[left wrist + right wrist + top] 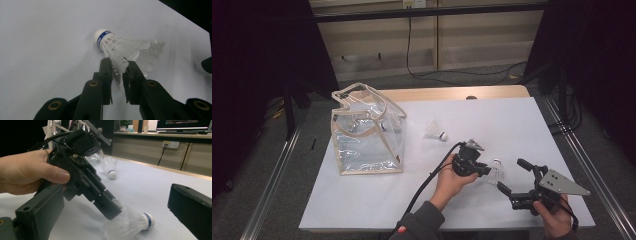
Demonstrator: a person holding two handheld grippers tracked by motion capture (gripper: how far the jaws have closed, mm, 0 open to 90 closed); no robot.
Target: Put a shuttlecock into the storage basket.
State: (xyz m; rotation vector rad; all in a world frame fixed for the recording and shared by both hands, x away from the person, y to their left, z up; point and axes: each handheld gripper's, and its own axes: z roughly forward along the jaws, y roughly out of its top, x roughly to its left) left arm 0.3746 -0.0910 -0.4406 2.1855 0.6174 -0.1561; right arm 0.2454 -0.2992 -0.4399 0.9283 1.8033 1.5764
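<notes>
A white shuttlecock with a blue band on its cork lies on its side on the white table cover. My left gripper is shut on the edge of its feather skirt, and the cork points away from the jaws. In the high view this shuttlecock sits at the front right, with the left gripper coming at it from the left. My right gripper stands open just to the right of it, its wide-set fingers empty and facing the shuttlecock.
A second shuttlecock lies near the middle of the table. A clear plastic bag with beige trim stands open-topped at the left. Cables trail from both grippers toward the front edge.
</notes>
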